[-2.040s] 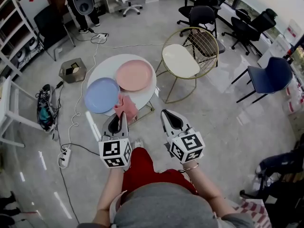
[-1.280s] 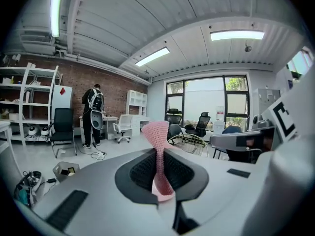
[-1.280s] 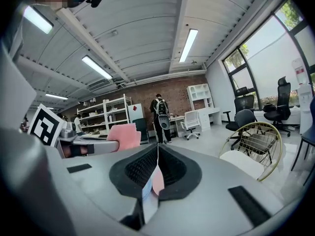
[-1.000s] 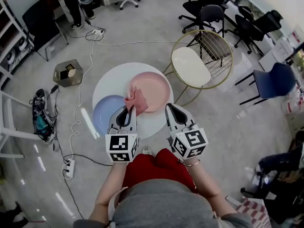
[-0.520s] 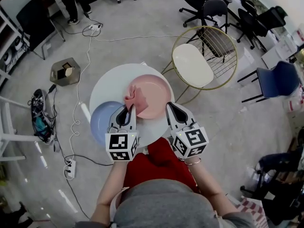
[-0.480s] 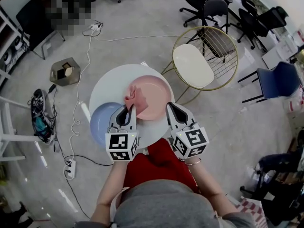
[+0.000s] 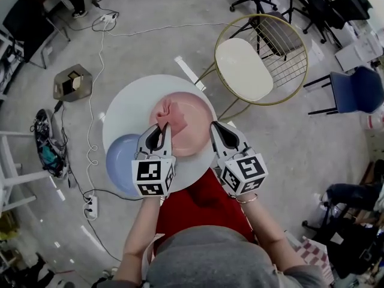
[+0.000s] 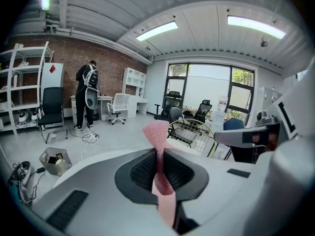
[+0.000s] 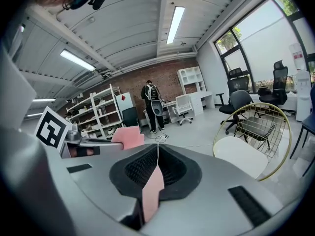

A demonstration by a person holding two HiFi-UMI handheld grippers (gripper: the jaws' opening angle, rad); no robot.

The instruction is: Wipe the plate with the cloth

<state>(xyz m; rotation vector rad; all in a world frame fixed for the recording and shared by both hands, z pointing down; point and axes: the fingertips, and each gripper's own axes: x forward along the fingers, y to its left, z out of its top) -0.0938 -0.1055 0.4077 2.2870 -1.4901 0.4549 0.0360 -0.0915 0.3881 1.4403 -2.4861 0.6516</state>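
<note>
Two grippers low over the near side of the round white table [image 7: 129, 104]. Left gripper [image 7: 159, 128] pinching the pink cloth [image 7: 171, 108] tight between its fingers, cloth bunched up and sticking out past the tips, over the left part of the pink plate [image 7: 193, 125]; contact with plate unclear. Right gripper [image 7: 215, 126] just right of it, over the plate's right rim, fingers pressed together. Blue plate [image 7: 119, 158] nearer and left, partly hidden behind the left gripper. Gold wire chair [image 7: 243, 68] far right of table.
</note>
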